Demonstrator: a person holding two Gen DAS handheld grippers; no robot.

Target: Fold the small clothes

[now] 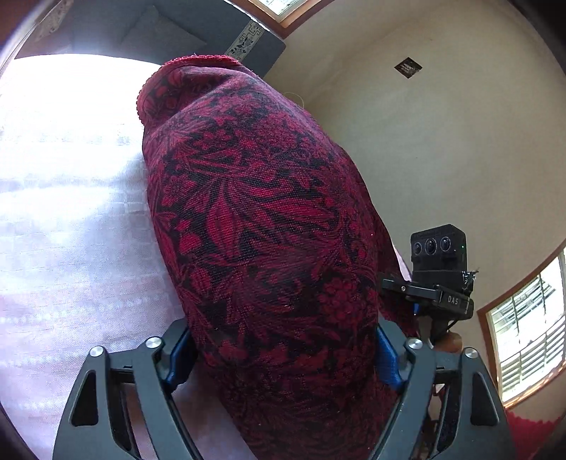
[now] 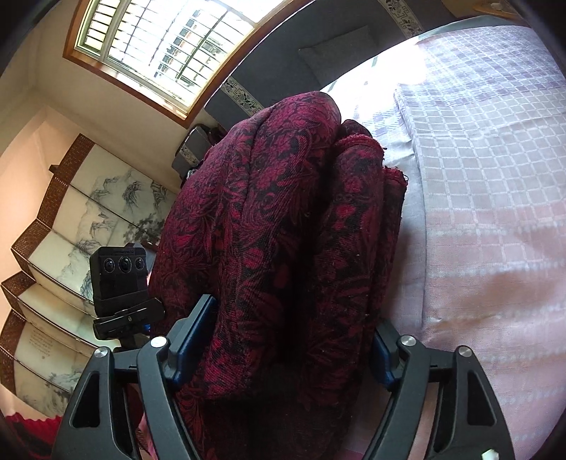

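Observation:
A dark red cloth with a black floral pattern [image 1: 261,226] fills the middle of the left wrist view and hangs between the jaws of my left gripper [image 1: 283,350], which is shut on it. The same cloth [image 2: 283,230] shows bunched in several folds in the right wrist view, held between the jaws of my right gripper [image 2: 290,350], which is shut on it. The cloth is lifted above a pale checked bedsheet [image 2: 495,177]. The right gripper's camera block [image 1: 438,262] shows beside the cloth in the left wrist view, and the left gripper's camera block [image 2: 120,279] shows in the right wrist view.
The bedsheet [image 1: 63,212] lies under the cloth. A dark headboard [image 1: 148,32] stands at the far end. A folding painted screen [image 2: 81,226] and windows [image 2: 169,39] line the cream wall. More red cloth [image 1: 530,428] lies at the lower right edge.

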